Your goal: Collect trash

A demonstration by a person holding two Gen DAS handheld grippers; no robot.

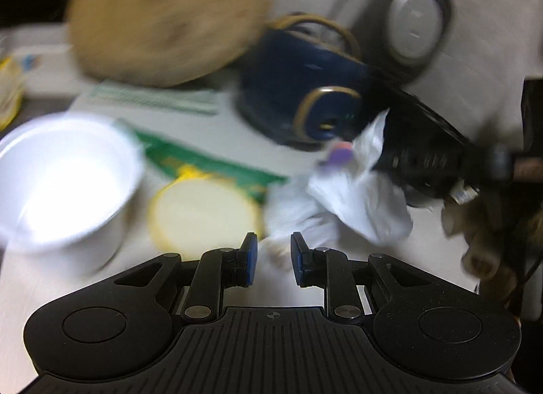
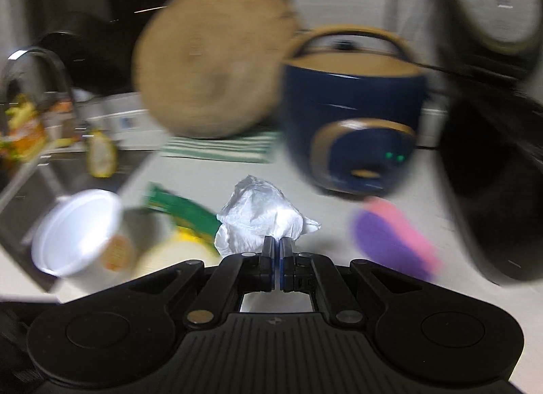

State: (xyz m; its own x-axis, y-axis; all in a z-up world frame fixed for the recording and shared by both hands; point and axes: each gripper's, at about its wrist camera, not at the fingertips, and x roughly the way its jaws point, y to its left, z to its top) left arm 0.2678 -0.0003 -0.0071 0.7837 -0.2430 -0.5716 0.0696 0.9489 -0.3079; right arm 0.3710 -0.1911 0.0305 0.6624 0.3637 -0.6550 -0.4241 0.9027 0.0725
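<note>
Right gripper [image 2: 277,251] pinched tight on crumpled white plastic bag [image 2: 261,214] above counter [image 2: 210,180], left gripper [image 1: 274,258] partly open and empty, white cup [image 1: 64,177], yellow lid [image 1: 203,214], green wrapper [image 1: 203,163] close by, blurred purple-pink item [image 2: 393,241], maybe a sponge.

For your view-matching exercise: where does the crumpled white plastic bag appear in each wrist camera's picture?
Left wrist: crumpled white plastic bag right of centre, at the right tool's tip.
Right wrist: bag at centre, just above the shut tool.
Shared landmark: navy rice cooker behind it.

one white cup [image 2: 76,233], one crumpled wrapper [image 2: 261,216], one blue cooker [image 2: 353,109], one green packet [image 2: 183,207].
</note>
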